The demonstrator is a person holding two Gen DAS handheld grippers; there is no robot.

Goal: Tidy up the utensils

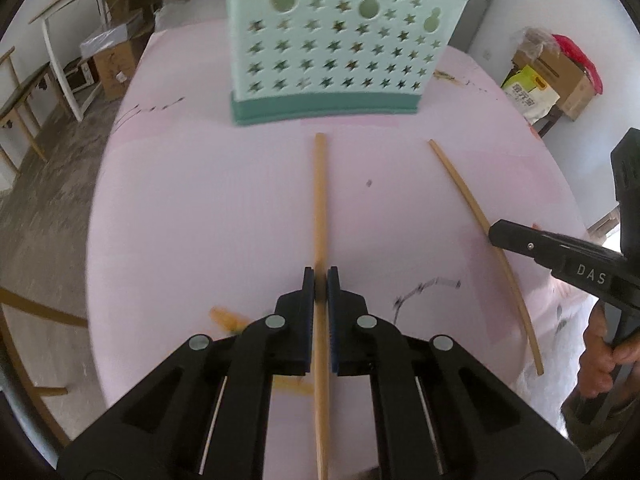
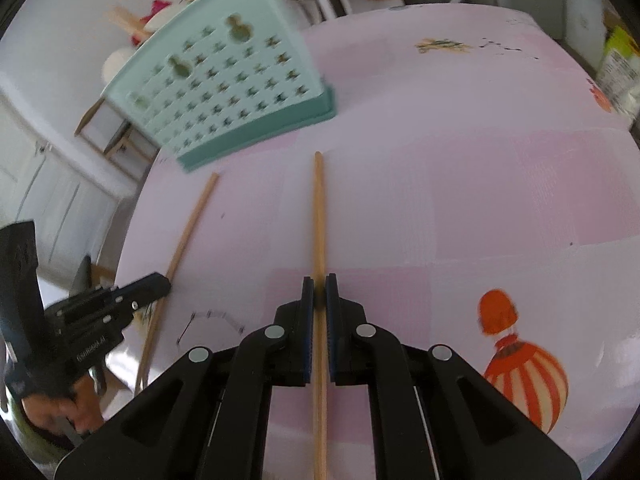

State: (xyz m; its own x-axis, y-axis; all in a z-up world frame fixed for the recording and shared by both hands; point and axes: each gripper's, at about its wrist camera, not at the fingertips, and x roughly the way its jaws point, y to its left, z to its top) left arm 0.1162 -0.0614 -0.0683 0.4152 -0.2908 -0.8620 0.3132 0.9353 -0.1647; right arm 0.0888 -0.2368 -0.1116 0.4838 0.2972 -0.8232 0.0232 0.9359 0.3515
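A mint-green utensil holder (image 1: 332, 52) with star cut-outs stands on the pink table; it also shows in the right wrist view (image 2: 228, 84). My left gripper (image 1: 320, 280) is shut on a wooden chopstick (image 1: 320, 200) that points at the holder. My right gripper (image 2: 319, 286) is shut on a second wooden chopstick (image 2: 319, 216). In the left wrist view the right gripper (image 1: 496, 234) holds that chopstick (image 1: 460, 184) at the right. In the right wrist view the left gripper (image 2: 160, 286) and its chopstick (image 2: 192, 228) show at the left.
The pink tablecloth (image 1: 200, 200) covers the table, with a balloon print (image 2: 524, 376) at the right. Cardboard boxes (image 1: 560, 76) and a white table (image 1: 80, 40) stand around the room. The table's left edge drops to the floor (image 1: 48, 200).
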